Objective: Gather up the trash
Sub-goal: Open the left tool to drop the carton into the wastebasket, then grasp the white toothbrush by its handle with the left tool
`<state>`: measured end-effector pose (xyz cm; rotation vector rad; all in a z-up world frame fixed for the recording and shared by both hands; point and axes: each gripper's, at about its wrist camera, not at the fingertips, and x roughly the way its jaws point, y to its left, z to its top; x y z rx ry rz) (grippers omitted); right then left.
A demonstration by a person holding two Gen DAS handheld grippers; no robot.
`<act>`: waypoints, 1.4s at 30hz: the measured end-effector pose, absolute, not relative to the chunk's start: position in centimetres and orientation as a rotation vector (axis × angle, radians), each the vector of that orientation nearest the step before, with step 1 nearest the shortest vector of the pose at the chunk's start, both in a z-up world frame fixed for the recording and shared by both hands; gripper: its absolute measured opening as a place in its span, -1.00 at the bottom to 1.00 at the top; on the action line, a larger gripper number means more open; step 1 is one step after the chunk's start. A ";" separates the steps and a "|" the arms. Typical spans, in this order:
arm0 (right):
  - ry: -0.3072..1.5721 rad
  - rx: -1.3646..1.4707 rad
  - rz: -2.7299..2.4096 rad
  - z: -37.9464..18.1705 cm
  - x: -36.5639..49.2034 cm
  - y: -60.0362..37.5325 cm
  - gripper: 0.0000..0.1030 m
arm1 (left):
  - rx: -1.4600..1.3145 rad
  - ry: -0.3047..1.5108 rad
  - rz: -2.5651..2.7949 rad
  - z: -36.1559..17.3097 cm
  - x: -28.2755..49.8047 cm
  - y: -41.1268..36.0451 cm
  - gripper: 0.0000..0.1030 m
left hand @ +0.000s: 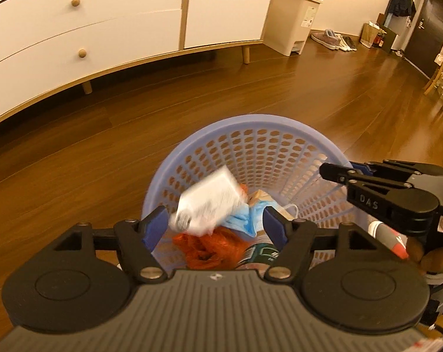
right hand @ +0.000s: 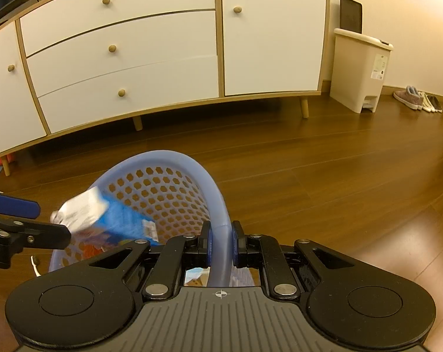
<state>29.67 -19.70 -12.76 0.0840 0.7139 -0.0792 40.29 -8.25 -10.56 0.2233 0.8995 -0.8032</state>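
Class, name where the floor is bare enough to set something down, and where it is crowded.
Bare wooden floor lies between the lilac perforated plastic basket and the white wood-trimmed sideboard, up to the cream pedal bin. The basket is crowded: a blurred white carton, orange bag and blue mask.

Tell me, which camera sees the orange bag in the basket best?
The left wrist view: it looks down into the basket, showing the orange bag under the carton. The right wrist view shows only orange bits through the basket's holes.

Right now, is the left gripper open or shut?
Open. The left gripper has its blue pads spread wide, and the blurred carton sits between them above the basket, touching neither pad, apparently dropping in.
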 end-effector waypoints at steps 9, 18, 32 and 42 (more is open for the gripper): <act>0.720 0.080 -0.087 -12.7 29.9 -19.9 -0.82 | 0.234 0.881 -0.746 -10.0 40.6 -5.9 0.31; 0.734 0.070 -0.087 -12.9 29.6 -20.1 -0.82 | 0.225 0.888 -0.635 -10.4 42.0 -1.4 0.29; 0.740 -0.018 -0.028 -12.6 27.5 -20.8 -0.82 | 0.256 0.940 -0.573 -13.0 42.3 3.5 0.26; 0.746 -0.017 -0.057 -12.7 27.0 -21.1 -0.82 | 0.257 0.980 -0.472 -17.3 43.2 8.0 0.19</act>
